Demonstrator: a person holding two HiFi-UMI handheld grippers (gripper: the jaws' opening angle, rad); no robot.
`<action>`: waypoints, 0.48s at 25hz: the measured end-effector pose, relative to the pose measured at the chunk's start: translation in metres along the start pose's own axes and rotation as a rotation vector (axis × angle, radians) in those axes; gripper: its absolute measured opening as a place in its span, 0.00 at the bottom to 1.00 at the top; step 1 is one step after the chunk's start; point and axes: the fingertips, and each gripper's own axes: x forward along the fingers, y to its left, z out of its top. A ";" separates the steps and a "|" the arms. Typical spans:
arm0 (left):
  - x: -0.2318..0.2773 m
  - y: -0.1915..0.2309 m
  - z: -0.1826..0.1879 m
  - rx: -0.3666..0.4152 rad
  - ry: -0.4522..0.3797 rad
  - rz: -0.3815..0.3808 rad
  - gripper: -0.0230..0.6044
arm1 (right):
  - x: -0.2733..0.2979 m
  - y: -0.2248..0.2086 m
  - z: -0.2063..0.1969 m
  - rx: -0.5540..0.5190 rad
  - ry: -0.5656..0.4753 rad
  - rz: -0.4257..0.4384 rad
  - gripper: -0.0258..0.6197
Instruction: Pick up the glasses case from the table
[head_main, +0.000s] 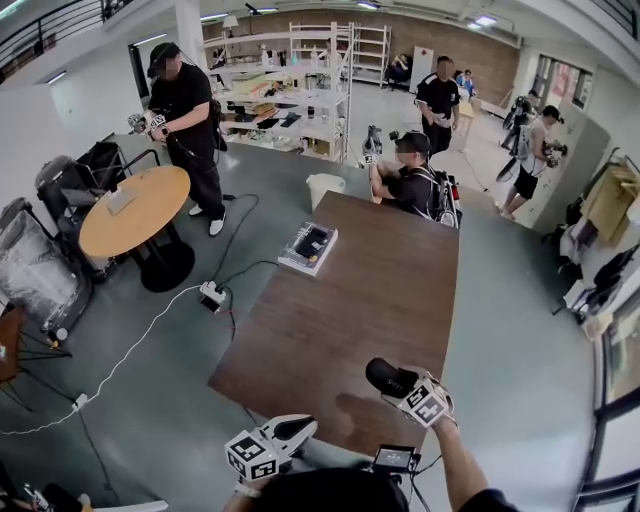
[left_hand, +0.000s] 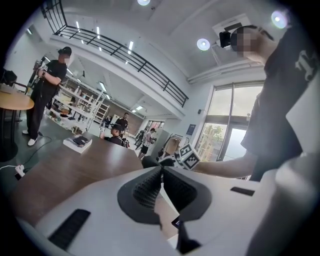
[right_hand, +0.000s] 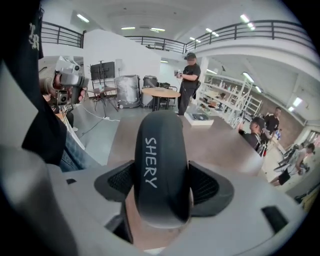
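The glasses case is a black oval case with white lettering, clamped between the jaws of my right gripper. In the head view my right gripper holds the black glasses case a little above the near right part of the brown table. My left gripper hovers at the table's near edge, its jaws together and nothing in them. From the left gripper view, my left gripper has its pads touching, and the glasses case shows beyond them.
A book lies at the table's far left side. A seated person is at the far end. A round wooden table, a power strip with cables on the floor, and other standing people lie around.
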 end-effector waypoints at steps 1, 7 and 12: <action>0.002 0.001 0.000 0.003 0.001 -0.006 0.05 | -0.009 -0.004 0.003 0.006 -0.014 -0.020 0.54; 0.013 -0.001 0.005 0.023 0.006 -0.048 0.05 | -0.057 -0.011 0.010 0.038 -0.076 -0.117 0.54; 0.020 -0.003 0.008 0.037 0.017 -0.078 0.05 | -0.089 -0.014 0.010 0.066 -0.106 -0.192 0.54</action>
